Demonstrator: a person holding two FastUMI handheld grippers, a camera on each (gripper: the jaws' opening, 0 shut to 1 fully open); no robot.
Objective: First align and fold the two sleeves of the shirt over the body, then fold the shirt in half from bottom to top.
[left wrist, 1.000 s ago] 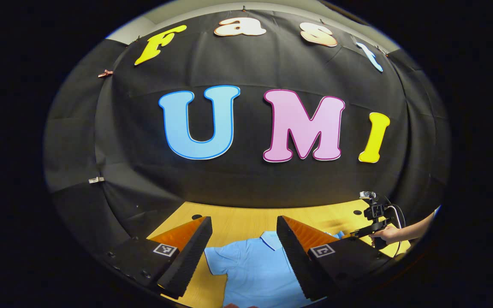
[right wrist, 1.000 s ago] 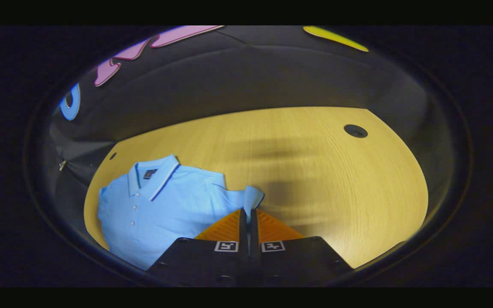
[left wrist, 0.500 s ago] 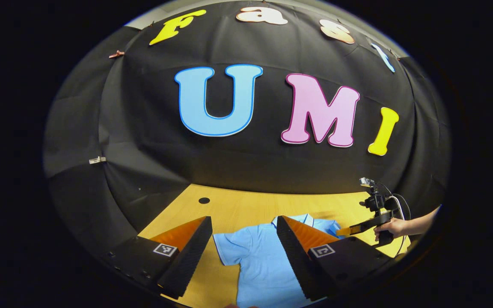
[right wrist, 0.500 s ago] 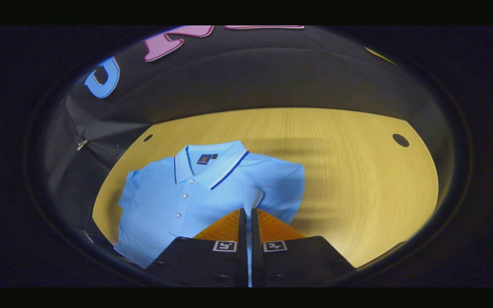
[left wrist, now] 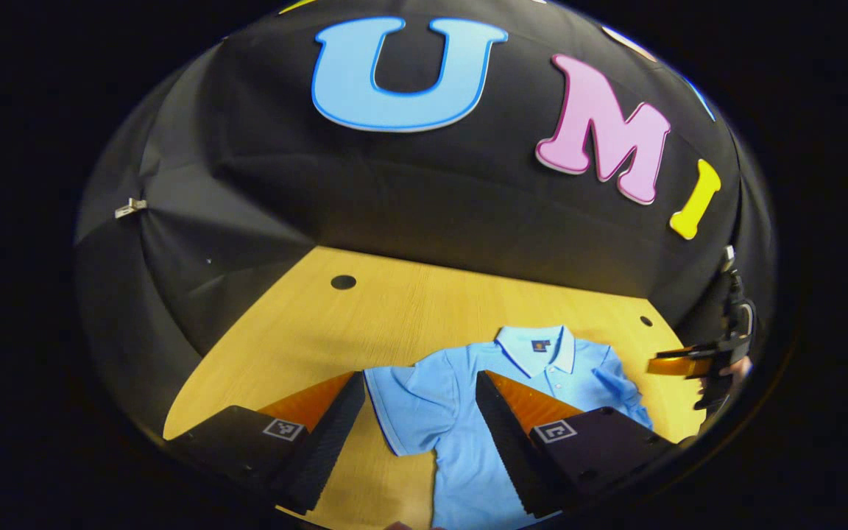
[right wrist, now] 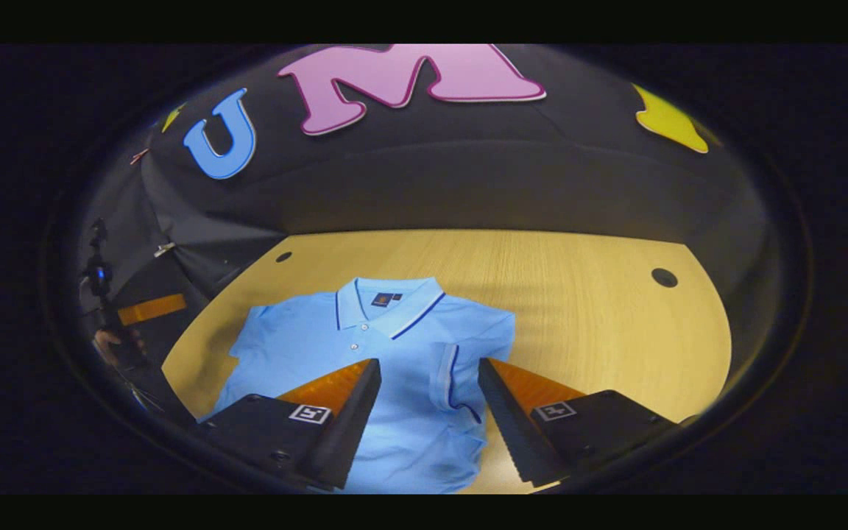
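With both tongs [left wrist: 417, 442] [right wrist: 428, 412] released above the shirt [right wrist: 394, 368], I fear its folded sleeve [right wrist: 452, 372] slipping open.

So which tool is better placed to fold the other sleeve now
Left. The left tool is open over the unfolded sleeve, while the right tool's sleeve already lies folded over the shirt.

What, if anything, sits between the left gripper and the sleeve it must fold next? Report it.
Nothing visible does. The left gripper has its jaws open above the unfolded sleeve of the shirt, with bare table around. The other sleeve already lies over the body.
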